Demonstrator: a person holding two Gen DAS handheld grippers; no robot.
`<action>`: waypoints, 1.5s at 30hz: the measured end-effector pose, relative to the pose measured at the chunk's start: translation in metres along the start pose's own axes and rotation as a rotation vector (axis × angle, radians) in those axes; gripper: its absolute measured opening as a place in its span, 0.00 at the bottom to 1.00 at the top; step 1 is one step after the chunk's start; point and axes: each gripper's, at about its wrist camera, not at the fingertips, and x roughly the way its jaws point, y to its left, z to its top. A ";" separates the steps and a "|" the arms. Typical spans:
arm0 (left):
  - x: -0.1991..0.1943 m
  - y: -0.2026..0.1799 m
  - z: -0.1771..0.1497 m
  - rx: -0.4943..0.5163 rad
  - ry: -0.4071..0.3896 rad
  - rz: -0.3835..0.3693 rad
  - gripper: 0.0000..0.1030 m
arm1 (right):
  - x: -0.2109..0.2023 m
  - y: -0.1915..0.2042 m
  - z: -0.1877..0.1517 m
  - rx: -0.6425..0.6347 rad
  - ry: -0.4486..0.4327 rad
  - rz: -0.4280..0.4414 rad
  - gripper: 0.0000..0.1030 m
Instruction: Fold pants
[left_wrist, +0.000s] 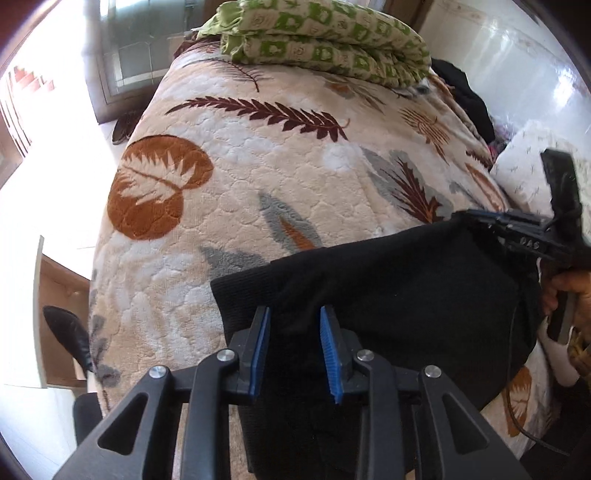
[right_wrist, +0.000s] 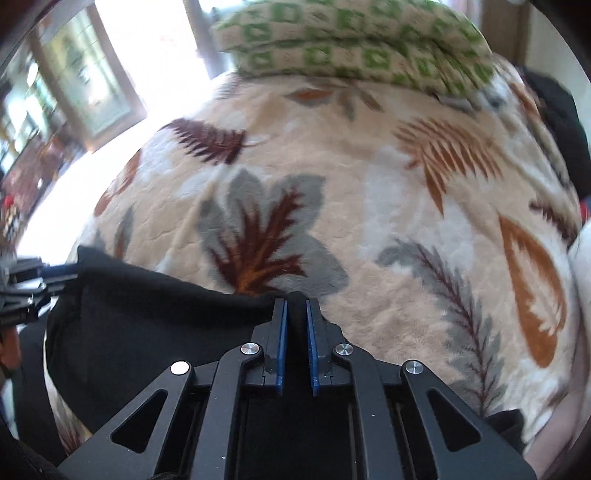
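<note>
Pinching black pants (right_wrist: 147, 317) edge, right gripper (right_wrist: 295, 310); bed (right_wrist: 369, 206) beneath.

One pair of black pants (left_wrist: 388, 295) lies lower right, one leaf-print blanket (left_wrist: 258, 177) fills the centre, one green-patterned folded quilt (left_wrist: 325, 40) sits at top, and two grippers: left gripper (left_wrist: 295, 314), right gripper (right_wrist: 295, 306).

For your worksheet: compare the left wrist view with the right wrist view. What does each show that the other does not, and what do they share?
Only the left wrist view shows a hand holding the right gripper's handle, a black shoe beside the bed, and the left gripper with its jaws apart over the pants. Only the right wrist view shows the right gripper from behind, closed on the pants' edge. Both share the black pants, the leaf blanket and the green folded quilt.
</note>
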 end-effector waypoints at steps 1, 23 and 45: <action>0.000 -0.002 0.000 0.006 -0.002 0.008 0.31 | 0.006 -0.001 -0.002 0.002 0.014 -0.006 0.09; -0.044 -0.060 -0.040 0.148 -0.041 -0.058 0.43 | -0.127 -0.071 -0.111 0.188 0.005 -0.033 0.28; -0.052 -0.025 -0.075 -0.017 0.028 -0.057 0.72 | -0.069 0.085 -0.165 -0.253 0.047 -0.025 0.54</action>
